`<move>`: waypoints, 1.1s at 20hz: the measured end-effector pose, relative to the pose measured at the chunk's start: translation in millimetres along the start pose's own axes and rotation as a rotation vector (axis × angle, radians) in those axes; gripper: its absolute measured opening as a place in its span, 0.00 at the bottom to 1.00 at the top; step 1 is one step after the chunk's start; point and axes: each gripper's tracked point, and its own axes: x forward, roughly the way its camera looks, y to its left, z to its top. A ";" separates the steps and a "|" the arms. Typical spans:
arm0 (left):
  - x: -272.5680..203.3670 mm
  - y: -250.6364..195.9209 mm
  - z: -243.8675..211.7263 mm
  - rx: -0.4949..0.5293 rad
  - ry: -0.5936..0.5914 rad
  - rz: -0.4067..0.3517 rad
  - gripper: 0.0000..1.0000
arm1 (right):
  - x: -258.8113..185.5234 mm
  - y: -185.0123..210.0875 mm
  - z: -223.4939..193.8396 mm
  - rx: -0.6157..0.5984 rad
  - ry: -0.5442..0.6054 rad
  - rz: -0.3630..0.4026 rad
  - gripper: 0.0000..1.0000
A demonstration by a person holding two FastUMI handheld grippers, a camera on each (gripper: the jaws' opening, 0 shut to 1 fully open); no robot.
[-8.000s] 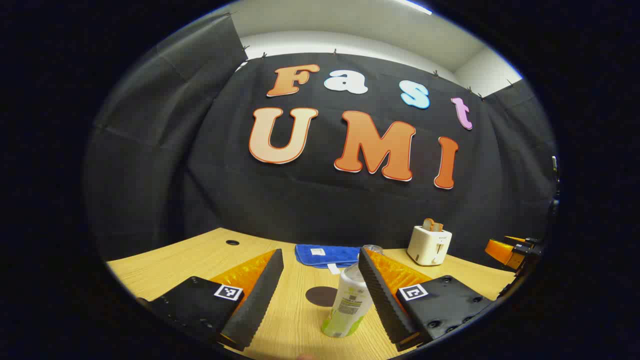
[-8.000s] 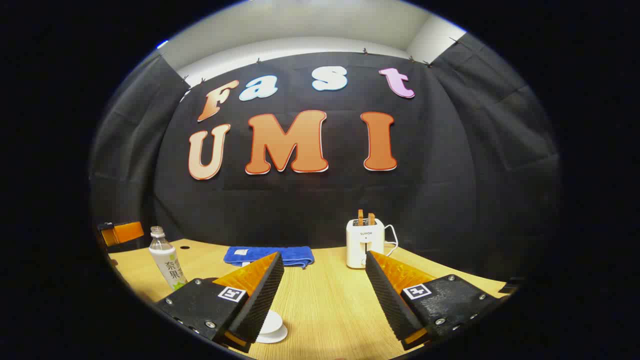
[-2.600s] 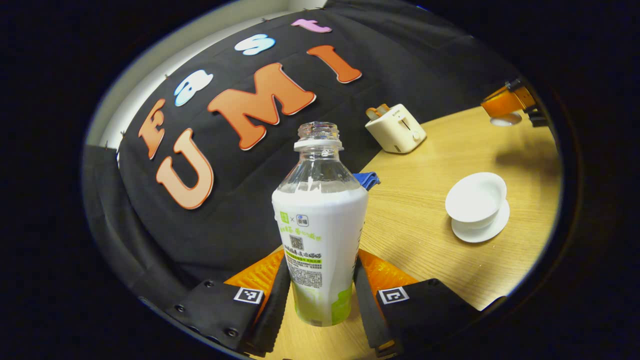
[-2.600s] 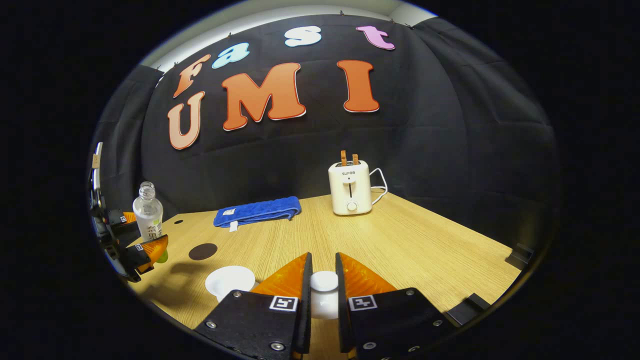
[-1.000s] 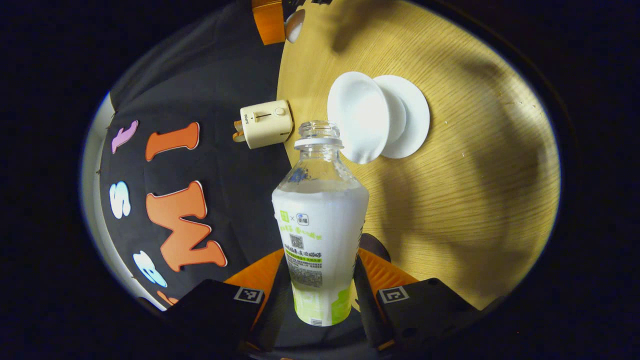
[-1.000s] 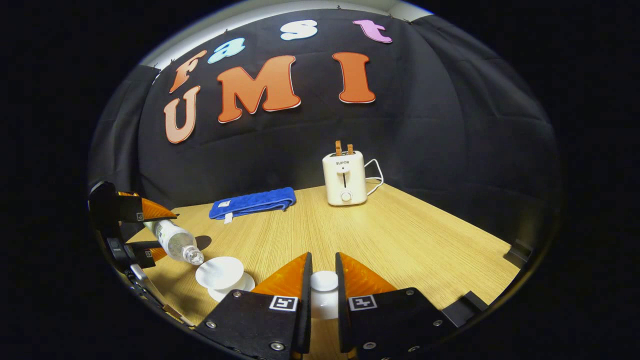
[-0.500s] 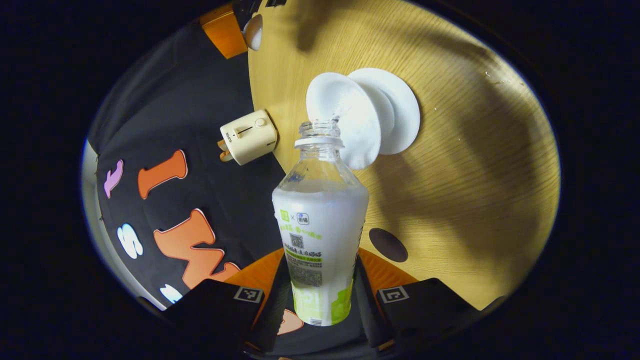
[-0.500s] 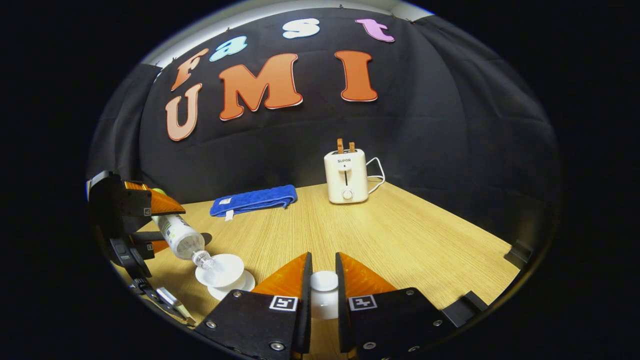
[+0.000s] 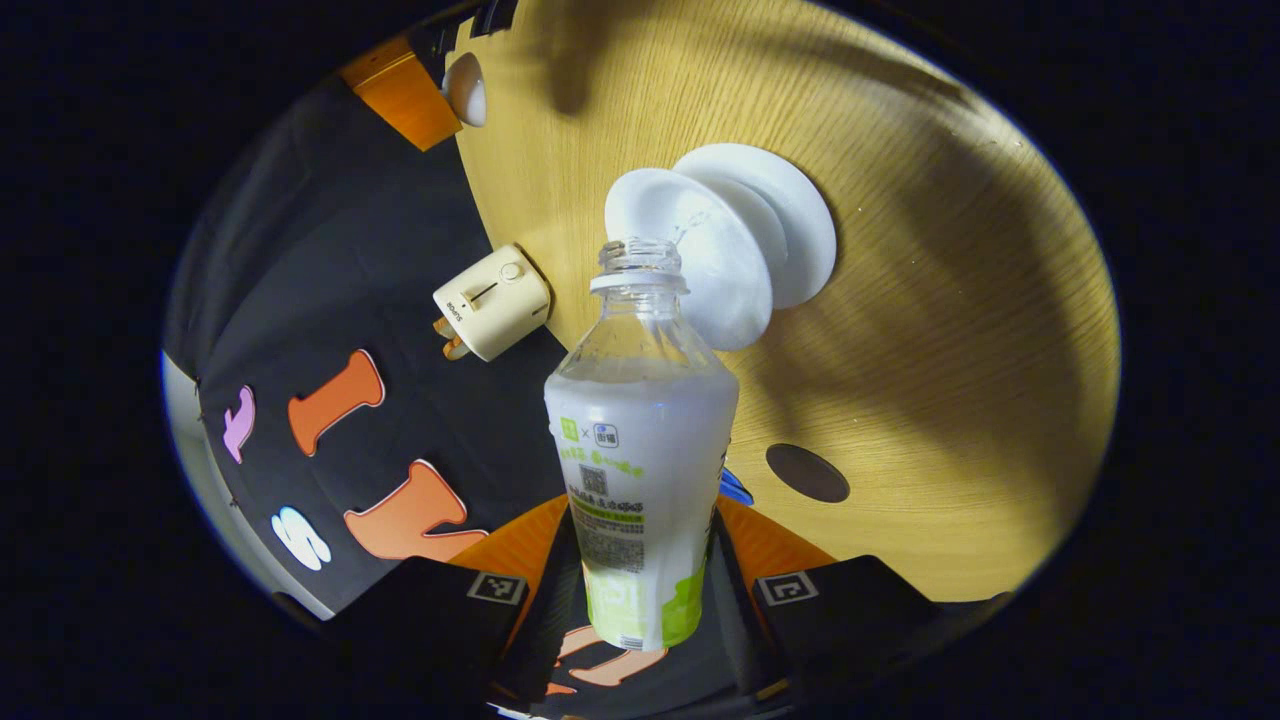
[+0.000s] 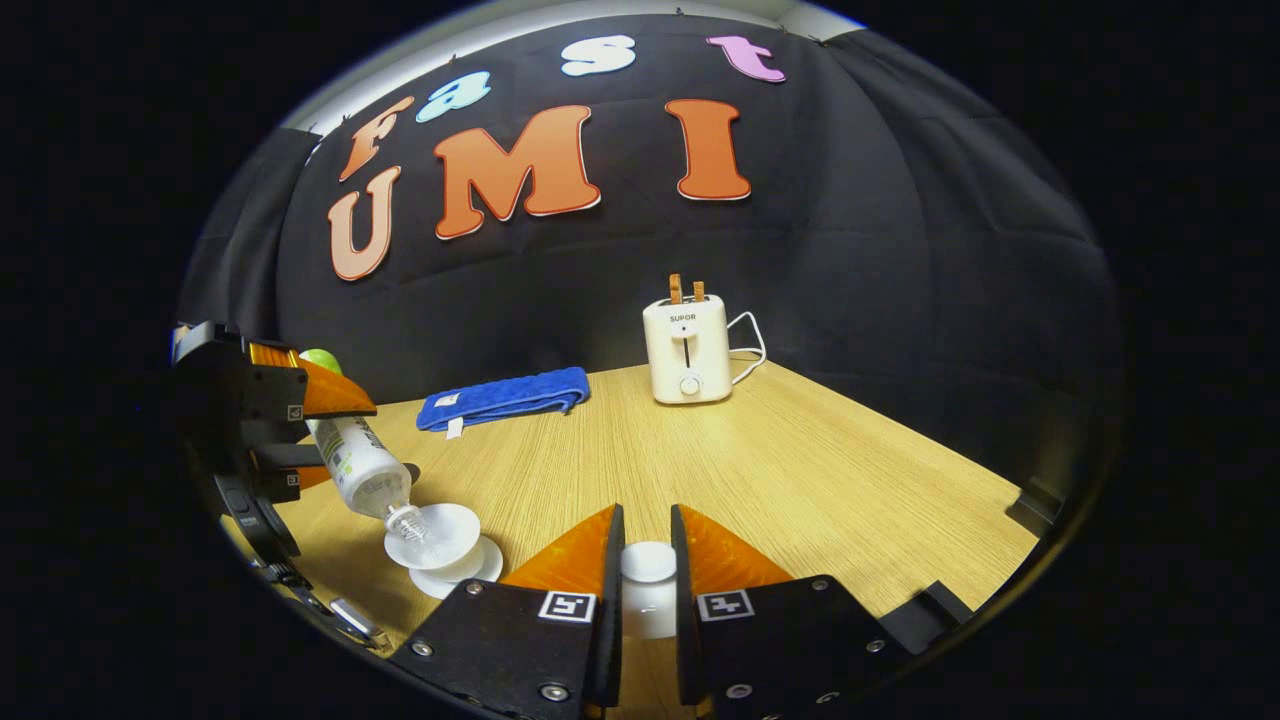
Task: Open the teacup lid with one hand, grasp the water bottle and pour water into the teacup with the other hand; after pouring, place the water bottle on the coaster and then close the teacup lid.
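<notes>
Bottle [image 10: 362,465] mouth over teacup [image 10: 440,527]; towel [image 10: 503,396] left of toaster [image 10: 686,349]

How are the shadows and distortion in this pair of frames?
Left gripper view: rolled sideways, broad soft shadows across the table, water bottle sharp, teacup evenly lit. Right gripper view: strong fisheye bowing of the table edge, lid bright between the fingers.

wooden table [image 10: 800,470], blue towel [image 10: 505,396], toaster [image 10: 686,350]

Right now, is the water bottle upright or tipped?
Tipped. In the right gripper view the water bottle slants mouth-down over the open teacup, clamped in the left gripper; water streams from its mouth.
</notes>
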 end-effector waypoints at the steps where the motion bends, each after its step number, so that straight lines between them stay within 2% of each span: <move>1: 0.2 4.2 -0.7 0.019 0.002 0.002 0.68 | -0.1 0.5 -0.2 0.000 0.000 0.000 0.23; 6: 1.4 10.3 -3.1 0.082 0.017 -0.013 0.68 | -1.2 -5.3 0.0 0.006 0.000 -0.008 0.23; 8: 3.3 7.7 -2.0 0.065 0.012 -0.024 0.71 | -1.5 -6.4 -0.3 0.010 0.001 -0.011 0.23; 9: 4.1 5.7 -1.7 0.041 0.005 -0.029 0.68 | -2.6 -7.8 -0.8 0.010 0.002 -0.012 0.23; 10: 5.5 2.7 -1.3 0.010 -0.006 -0.036 0.69 | -2.4 -8.6 -0.6 0.012 0.003 -0.015 0.19; 11: 7.2 -1.2 -0.8 -0.039 -0.018 -0.048 0.68 | -2.2 -9.1 -1.3 0.015 0.004 -0.016 0.23; 13: 9.8 -9.2 -1.4 -0.156 -0.040 -0.080 0.69 | -2.1 -7.9 -1.6 0.022 0.007 -0.014 0.23; 16: 13.0 -31.8 7.4 -0.446 -0.083 -0.163 0.66 | -3.2 -8.3 -2.9 0.025 0.010 -0.013 0.23; 17: 14.7 -37.6 12.2 -0.539 -0.094 -0.182 0.70 | -3.2 -8.5 -2.1 0.029 0.009 -0.013 0.22; 18: 18.3 -42.9 16.3 -0.613 -0.104 -0.188 0.66 | -3.5 -9.7 -2.0 0.032 0.008 -0.016 0.23; 20: 13.9 -55.8 24.7 -0.746 -0.115 -0.213 0.72 | -3.1 -12.3 0.7 0.031 0.005 -0.026 0.23; 21: 15.5 -59.8 27.6 -0.808 -0.124 -0.213 0.66 | -3.5 -14.3 1.8 0.030 0.004 -0.031 0.23; 22: 17.2 -61.7 32.2 -0.864 -0.139 -0.204 0.67 | -4.3 -15.4 3.1 0.028 0.003 -0.035 0.23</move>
